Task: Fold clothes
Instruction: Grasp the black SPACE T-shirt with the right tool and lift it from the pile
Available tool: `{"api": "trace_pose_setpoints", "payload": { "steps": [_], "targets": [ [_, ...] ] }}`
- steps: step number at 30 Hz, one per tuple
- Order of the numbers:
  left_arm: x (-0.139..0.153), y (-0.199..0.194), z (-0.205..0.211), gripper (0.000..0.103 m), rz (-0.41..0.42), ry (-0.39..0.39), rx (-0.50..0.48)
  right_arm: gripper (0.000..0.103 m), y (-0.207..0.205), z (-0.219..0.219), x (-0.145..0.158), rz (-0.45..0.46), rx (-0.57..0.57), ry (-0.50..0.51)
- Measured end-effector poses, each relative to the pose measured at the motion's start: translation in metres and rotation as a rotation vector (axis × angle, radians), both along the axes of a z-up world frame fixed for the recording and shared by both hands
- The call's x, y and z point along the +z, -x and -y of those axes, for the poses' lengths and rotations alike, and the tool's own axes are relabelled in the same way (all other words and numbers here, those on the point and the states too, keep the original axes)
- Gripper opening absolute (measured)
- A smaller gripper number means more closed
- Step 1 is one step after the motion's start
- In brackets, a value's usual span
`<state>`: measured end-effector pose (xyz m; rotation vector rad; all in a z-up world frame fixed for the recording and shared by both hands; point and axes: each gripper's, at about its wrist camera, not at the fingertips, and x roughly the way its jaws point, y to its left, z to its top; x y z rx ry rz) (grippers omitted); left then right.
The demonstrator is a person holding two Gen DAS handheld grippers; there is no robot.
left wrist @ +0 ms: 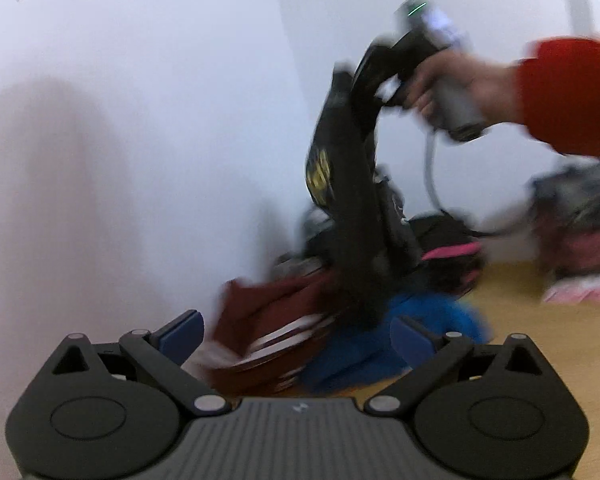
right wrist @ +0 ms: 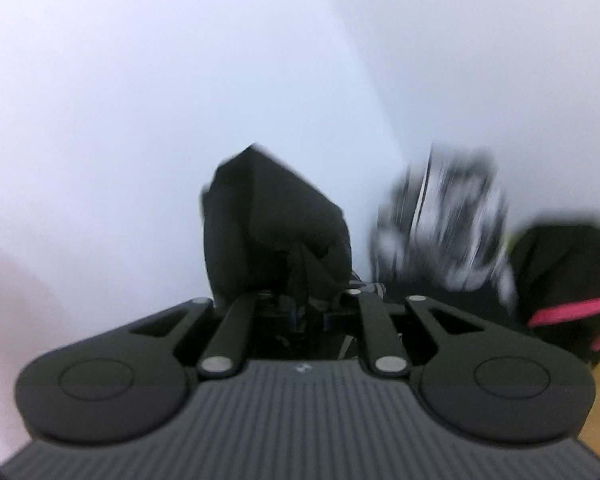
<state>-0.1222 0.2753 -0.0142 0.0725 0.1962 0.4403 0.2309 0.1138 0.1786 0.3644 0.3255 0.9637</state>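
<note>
White walls meet in a corner behind a light wooden tabletop (left wrist: 540,344), and against that corner sits your heap of unfolded clothes.

Your right hand-held gripper (right wrist: 300,300) is clenched on a black garment with a yellow printed emblem (left wrist: 340,184), pinching a bunched edge of the cloth between its closed jaws. You hold it high so that the garment hangs free in a long drape and pulls clear of the heap; its lower end seems to reach the pile at the near side, though blur makes contact hard to confirm. Lifting it this way should let gravity shake the fabric straight before you lay it out to fold (a judgement, not something shown).

Your left hand-held gripper (left wrist: 296,332) is released, its blue-padded jaws spread wide and grasping nothing. It waits low and near, aimed at the bottom of the hanging garment, likely so it can catch a second corner.

In the heap lie a dark red garment with pale stripes (left wrist: 268,320) at the left, a bright blue garment (left wrist: 380,344) just right of it, and a black item with a pink band (left wrist: 452,252) farther back. At the far right sits a blurred stack of patterned and pink cloth (left wrist: 580,240), possibly already folded. No basket or other container is visible.
</note>
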Motion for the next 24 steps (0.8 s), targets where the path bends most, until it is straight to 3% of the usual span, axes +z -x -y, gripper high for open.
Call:
{"api": "trace_pose_setpoints", "payload": {
  "steps": [3,6,9,10,12,13,14,17,21,24],
  "targets": [
    [0.014,-0.017,0.036,0.102,0.063,0.006,-0.170,0.015,0.064,0.123,0.041,0.171,-0.107,-0.069],
    [0.025,-0.036,0.096,0.103,0.089,-0.040,-0.316,0.015,0.128,0.233,0.046,0.267,-0.269,-0.017],
    [0.023,-0.067,0.149,0.103,0.052,0.006,-0.506,0.015,0.170,0.318,0.024,0.226,-0.424,0.063],
    [0.017,-0.077,0.170,0.098,0.023,-0.006,-0.541,0.015,0.180,0.344,0.015,0.191,-0.468,0.073],
    [-0.001,-0.103,0.222,0.042,-0.157,-0.078,-0.557,0.015,0.200,0.393,-0.001,0.123,-0.548,0.085],
    [-0.009,-0.111,0.247,0.003,-0.249,-0.106,-0.580,0.015,0.210,0.414,-0.006,0.095,-0.577,0.090],
    [-0.015,-0.113,0.270,0.003,-0.301,-0.090,-0.635,0.015,0.223,0.434,-0.010,0.081,-0.598,0.112],
    [-0.016,-0.110,0.319,0.002,-0.324,0.029,-0.782,0.015,0.262,0.478,-0.013,0.150,-0.662,0.218],
    [0.000,-0.082,0.352,0.002,-0.207,0.080,-0.861,0.015,0.277,0.499,0.005,0.209,-0.720,0.269],
    [0.057,-0.065,0.355,0.002,-0.093,0.090,-0.838,0.015,0.323,0.529,0.028,0.256,-0.774,0.274]
  ]
}}
